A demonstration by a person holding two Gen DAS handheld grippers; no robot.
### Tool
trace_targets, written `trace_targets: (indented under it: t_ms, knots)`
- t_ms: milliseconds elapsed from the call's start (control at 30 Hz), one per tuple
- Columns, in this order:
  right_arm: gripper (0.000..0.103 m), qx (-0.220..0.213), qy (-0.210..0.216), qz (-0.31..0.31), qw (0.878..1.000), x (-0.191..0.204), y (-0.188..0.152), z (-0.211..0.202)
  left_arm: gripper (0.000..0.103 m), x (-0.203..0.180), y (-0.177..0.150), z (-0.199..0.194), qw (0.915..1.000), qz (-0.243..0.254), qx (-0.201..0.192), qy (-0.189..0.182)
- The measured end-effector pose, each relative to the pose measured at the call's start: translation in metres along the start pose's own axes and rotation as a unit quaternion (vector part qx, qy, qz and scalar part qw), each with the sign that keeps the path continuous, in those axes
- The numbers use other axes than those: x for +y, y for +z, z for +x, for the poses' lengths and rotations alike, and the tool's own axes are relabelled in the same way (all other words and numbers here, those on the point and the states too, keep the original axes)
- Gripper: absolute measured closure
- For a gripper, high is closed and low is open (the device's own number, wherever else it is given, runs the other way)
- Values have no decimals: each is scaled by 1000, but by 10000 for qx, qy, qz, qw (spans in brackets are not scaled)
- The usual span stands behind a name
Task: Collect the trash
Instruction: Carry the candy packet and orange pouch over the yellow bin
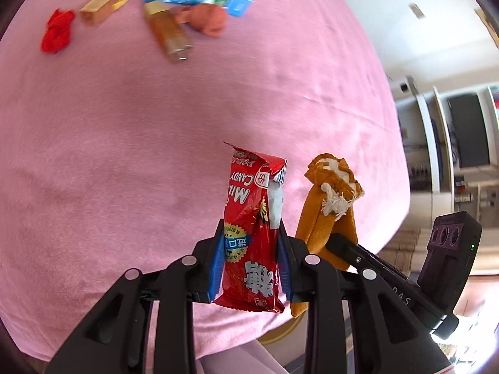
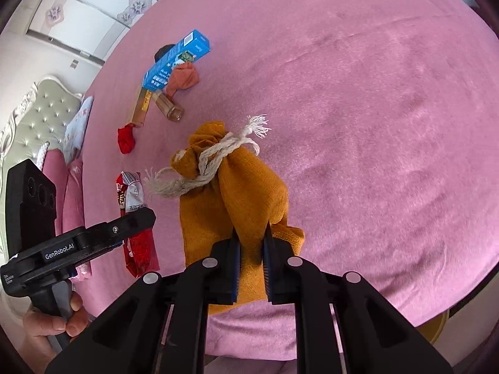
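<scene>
Nearest to us are our two grippers. The left gripper [image 1: 251,268] has its jaws clamped on a red candy wrapper [image 1: 252,233], which hangs free above the pink bedspread [image 1: 124,140]. The right gripper [image 2: 252,265] has its jaws pressed together on the cloth of an orange drawstring bag [image 2: 243,199], and the wrapper is just beside this bag, on its left in the right wrist view. The mouth of the bag looks pulled together by its white cord [image 2: 215,155], so we judge that the wrapper is not inside yet.

So the task seems to be at its beginning: one piece of trash is picked up, none is visibly collected.

The rest lies together in a small heap, well apart from the bag, on the far side of the bedspread. From the largest to the smallest we see a blue carton [image 2: 176,60], a gold box [image 1: 109,0], a small amber bottle [image 1: 170,32], a crumpled orange-pink cloth [image 2: 184,78] and a crumpled red scrap [image 2: 126,138]. We think some of these must still go into the bag, though we cannot tell which are trash.
</scene>
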State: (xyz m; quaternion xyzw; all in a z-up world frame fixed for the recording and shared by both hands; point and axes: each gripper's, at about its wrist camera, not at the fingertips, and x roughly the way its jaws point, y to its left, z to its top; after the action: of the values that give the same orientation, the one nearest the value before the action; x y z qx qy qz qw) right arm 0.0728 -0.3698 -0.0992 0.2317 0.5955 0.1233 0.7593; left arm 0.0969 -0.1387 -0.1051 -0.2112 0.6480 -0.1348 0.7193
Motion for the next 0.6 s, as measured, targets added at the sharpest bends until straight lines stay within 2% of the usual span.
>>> trace_targets:
  t_ms: [233, 433, 600]
  knots:
    - [91, -719, -167, 630, 9953, -20, -52, -67, 73, -57, -25, -4, 9944, 971, 307, -287]
    - [91, -1079, -336, 1173, 9866, -55, -98, -105, 73, -112, -55, 12, 9838, 1630, 601, -444]
    - [91, -1261, -425, 1770, 9752, -102, -140, -126, 73, -153, -89, 44, 9709, 2137, 993, -436]
